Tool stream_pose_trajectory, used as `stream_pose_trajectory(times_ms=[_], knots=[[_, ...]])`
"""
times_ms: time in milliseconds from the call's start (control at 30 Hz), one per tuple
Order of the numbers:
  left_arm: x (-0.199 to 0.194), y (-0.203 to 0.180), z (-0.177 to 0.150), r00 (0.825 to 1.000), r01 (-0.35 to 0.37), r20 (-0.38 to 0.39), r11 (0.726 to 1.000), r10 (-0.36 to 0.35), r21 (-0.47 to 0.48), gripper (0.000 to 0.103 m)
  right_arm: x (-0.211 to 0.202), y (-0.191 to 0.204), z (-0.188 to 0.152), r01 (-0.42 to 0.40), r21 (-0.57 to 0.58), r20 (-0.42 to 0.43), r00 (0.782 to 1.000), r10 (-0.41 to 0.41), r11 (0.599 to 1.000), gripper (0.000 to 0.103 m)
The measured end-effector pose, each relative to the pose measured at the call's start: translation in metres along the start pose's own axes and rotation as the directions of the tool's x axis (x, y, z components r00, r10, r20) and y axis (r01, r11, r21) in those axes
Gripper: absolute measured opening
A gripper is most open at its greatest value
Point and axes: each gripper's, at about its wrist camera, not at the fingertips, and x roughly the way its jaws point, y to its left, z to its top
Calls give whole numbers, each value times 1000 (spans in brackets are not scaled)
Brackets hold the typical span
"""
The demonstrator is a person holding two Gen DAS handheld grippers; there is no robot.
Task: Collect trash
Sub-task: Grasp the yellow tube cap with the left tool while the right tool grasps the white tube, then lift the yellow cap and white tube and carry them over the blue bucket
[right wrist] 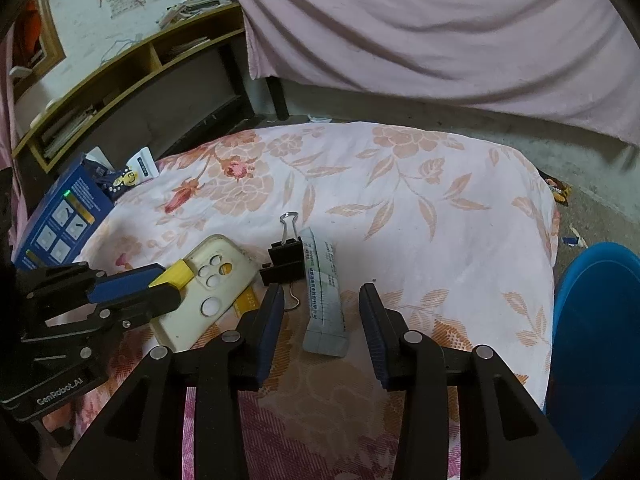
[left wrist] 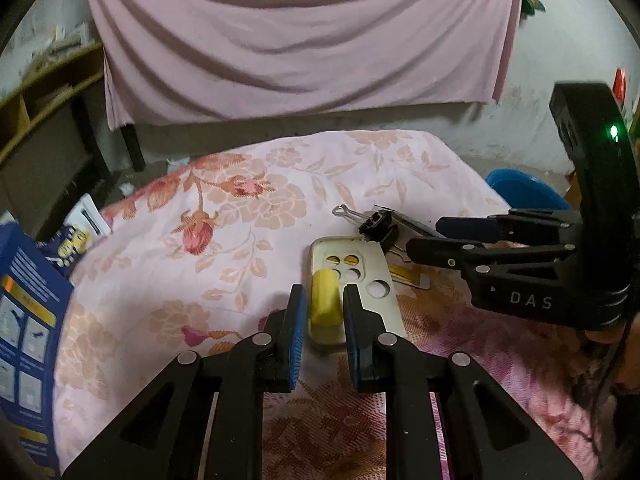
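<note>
The left gripper (left wrist: 324,312) is closed on a small yellow block (left wrist: 325,298), its blue fingers (left wrist: 296,340) pressing on both sides, just over a cream phone case (left wrist: 374,304) lying on the floral bedspread (left wrist: 200,240). The right gripper (right wrist: 322,320) is parted to a moderate gap with nothing in its grasp; a flattened grey-green tube (right wrist: 323,304) lies on the cloth between its fingers (right wrist: 272,328), untouched. By the look of it, the step in hand is picking up trash piece by piece: the block is secured and the tube is next. That calls for lowering the right fingers around the tube and closing, then carrying both to the blue bin (right wrist: 596,344) at the bed's right edge. The tube looks squeezed flat, printed and crimped at its near end. Two black binder clips (right wrist: 285,258) sit just beside it.
</note>
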Motion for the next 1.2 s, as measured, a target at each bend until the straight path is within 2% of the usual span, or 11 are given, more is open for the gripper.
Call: stream_pose_trajectory(times_ms=[267, 500, 667, 700, 733, 767, 900, 1033, 1200], knots=[[2, -8, -1, 999, -27, 19, 997, 26, 72, 15, 0, -1, 0, -4, 9, 2, 1000, 4, 1000, 39], [2, -10, -1, 1000, -7, 30, 996, 4, 87, 13, 1, 0, 0, -1, 6, -1, 1000, 1, 1000, 39], [-6, 0, 1, 996, 52, 67, 998, -53, 28, 12, 2, -3, 0, -21, 19, -6, 1000, 21, 1000, 38], [-7, 3, 1, 995, 67, 74, 998, -67, 9, 12, 2, -4, 0, -28, 25, -5, 1000, 28, 999, 37], [-8, 8, 2, 993, 85, 82, 996, -84, -14, 12, 2, -5, 0, -33, 31, -5, 999, 34, 999, 24], [-9, 9, 2, 992, 93, 85, 995, -90, -27, 12, 2, -7, 0, -42, 40, -6, 999, 42, 998, 17], [-13, 16, 3, 988, 115, 108, 991, -107, -71, 12, 1, -9, -1, -51, 53, -2, 999, 51, 997, 15], [-26, 17, 2, 981, 122, 164, 989, -107, -84, 12, -8, -8, -2, -30, 46, 41, 999, 28, 999, 14], [-48, 7, 1, 952, 123, 289, 990, -97, -74, 12, -32, -6, -7, -21, 35, 154, 988, 15, 999, 14]])
